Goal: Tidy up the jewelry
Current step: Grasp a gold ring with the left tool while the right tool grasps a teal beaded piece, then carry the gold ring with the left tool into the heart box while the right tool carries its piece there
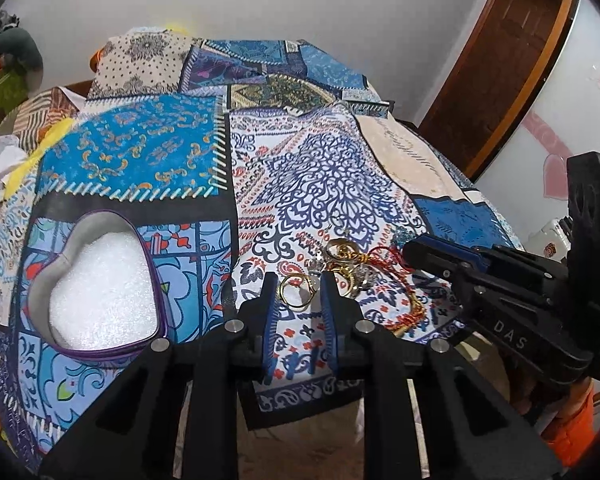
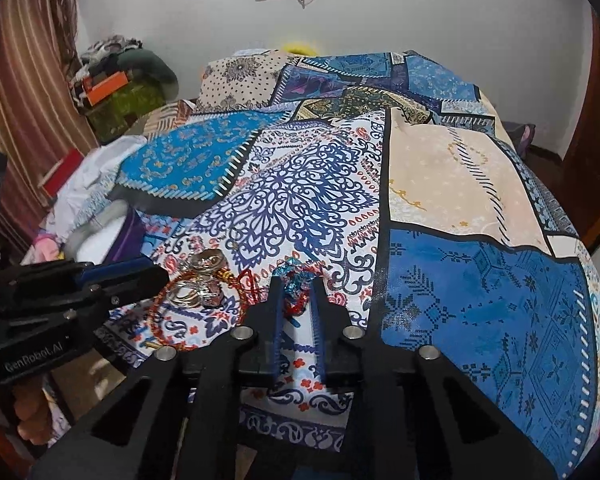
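A small pile of jewelry (image 1: 352,268) lies on the patchwork bedspread (image 1: 300,168) near its front edge. My left gripper (image 1: 299,282) has two gold hoops (image 1: 296,294) between its pads, which touch them on both sides. My right gripper (image 2: 298,282) is shut on a turquoise sparkly piece (image 2: 296,276) tangled with red beads. It comes in from the right in the left wrist view, right gripper (image 1: 410,250). A red beaded strand (image 2: 172,336) loops around silver and gold rings (image 2: 200,288). A heart-shaped purple tin (image 1: 80,236) lined with white foam stands open to the left.
The bedspread's front edge (image 1: 300,404) hangs just below both grippers. Pillows (image 2: 244,76) lie at the far end. A wooden door (image 1: 512,60) is at right, a striped curtain (image 2: 24,92) and piled clothes (image 2: 116,68) at left. White cloth (image 2: 96,176) lies beside the tin.
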The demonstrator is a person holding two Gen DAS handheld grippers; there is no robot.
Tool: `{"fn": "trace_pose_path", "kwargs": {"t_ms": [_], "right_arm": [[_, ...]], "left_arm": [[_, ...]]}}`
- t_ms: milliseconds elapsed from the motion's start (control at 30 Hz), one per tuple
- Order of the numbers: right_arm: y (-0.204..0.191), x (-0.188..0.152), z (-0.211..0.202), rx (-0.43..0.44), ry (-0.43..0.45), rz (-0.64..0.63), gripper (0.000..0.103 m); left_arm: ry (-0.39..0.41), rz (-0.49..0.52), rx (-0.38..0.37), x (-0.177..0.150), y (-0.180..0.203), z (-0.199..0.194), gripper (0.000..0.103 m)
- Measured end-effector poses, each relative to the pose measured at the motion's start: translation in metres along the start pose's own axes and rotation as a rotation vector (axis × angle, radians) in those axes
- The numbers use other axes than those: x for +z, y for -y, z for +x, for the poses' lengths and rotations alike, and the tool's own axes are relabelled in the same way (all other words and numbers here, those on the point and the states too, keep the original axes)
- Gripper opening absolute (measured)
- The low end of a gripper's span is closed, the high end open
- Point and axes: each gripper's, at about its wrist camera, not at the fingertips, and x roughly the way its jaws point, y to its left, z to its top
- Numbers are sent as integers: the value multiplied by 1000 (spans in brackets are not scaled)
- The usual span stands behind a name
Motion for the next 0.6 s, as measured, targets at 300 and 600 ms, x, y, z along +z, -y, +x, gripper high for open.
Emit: {"fn": "trace_pose_path", "kwargs": {"t_ms": [300,600], "right_arm": [[-16,11,-43,-5,99,-17,10],[-45,26,-78,6,193,-69,10]], "left_arm": [[67,9,4,2,5,-36,20],[166,26,31,5,1,-81,20]]}}
